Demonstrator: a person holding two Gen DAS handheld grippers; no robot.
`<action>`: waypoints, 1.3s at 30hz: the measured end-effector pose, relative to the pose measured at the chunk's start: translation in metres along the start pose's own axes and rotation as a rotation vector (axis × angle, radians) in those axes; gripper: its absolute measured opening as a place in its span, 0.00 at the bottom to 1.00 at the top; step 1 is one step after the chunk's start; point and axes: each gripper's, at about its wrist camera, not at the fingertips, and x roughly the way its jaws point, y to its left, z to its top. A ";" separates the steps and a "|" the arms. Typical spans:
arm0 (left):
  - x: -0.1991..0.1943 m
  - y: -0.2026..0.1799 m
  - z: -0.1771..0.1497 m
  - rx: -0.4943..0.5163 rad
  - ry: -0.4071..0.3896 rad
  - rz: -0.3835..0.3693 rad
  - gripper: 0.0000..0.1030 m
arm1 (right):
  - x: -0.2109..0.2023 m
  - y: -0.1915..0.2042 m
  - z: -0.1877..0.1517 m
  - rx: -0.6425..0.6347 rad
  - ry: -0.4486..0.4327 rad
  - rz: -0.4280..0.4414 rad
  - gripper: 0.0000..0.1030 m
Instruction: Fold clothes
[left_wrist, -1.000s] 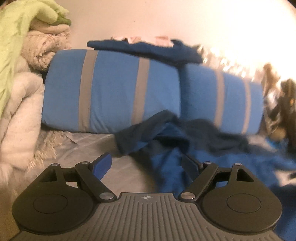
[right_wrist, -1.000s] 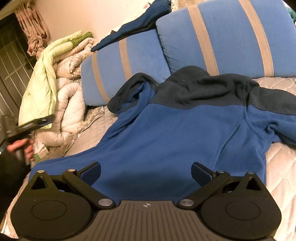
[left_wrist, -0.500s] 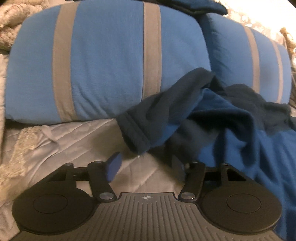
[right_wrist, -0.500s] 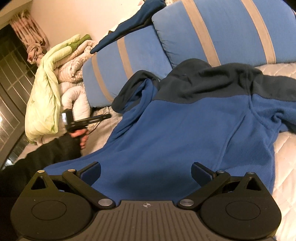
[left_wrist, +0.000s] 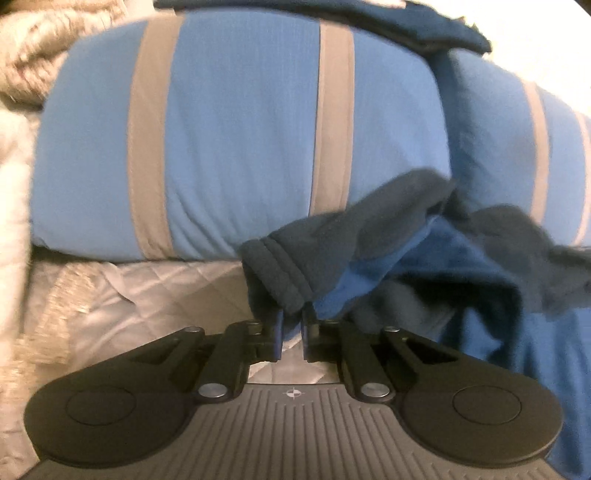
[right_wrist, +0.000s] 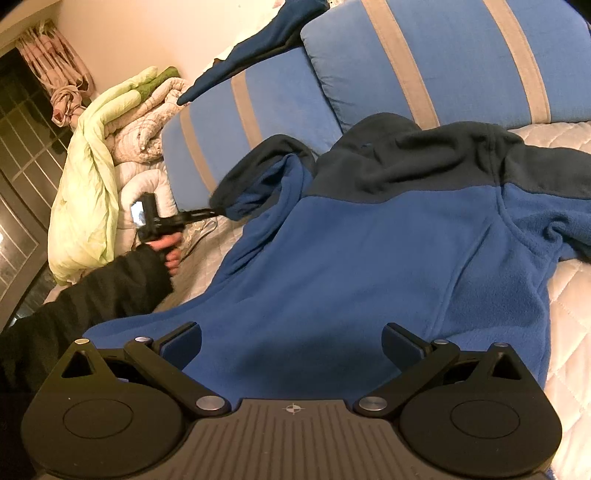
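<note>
A blue fleece jacket (right_wrist: 369, 266) with dark navy shoulders lies spread on the bed. Its left sleeve ends in a dark navy cuff (left_wrist: 277, 275). My left gripper (left_wrist: 291, 325) is shut on that cuff and holds it slightly lifted; it also shows in the right wrist view (right_wrist: 207, 214), gripping the cuff (right_wrist: 236, 192). My right gripper (right_wrist: 291, 343) is open and empty, hovering over the jacket's lower hem.
Two blue pillows with grey stripes (left_wrist: 229, 147) (right_wrist: 443, 62) stand behind the jacket. A dark blue garment (right_wrist: 258, 48) lies on top of them. Piled white and green blankets (right_wrist: 103, 155) sit at the left. The quilted white bedspread (right_wrist: 569, 302) shows at the right.
My left gripper moved forward to the sleeve cuff and shut on it. The right gripper stayed open and barely moved.
</note>
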 end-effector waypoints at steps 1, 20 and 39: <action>-0.015 0.001 0.003 0.001 -0.002 -0.001 0.09 | 0.000 0.000 0.000 0.001 -0.001 0.001 1.00; -0.175 0.082 -0.044 -0.370 0.273 0.131 0.08 | -0.005 0.002 -0.001 -0.019 -0.031 -0.019 1.00; -0.124 0.102 -0.126 -0.524 0.491 0.219 0.13 | -0.005 0.000 -0.001 -0.014 -0.038 -0.028 1.00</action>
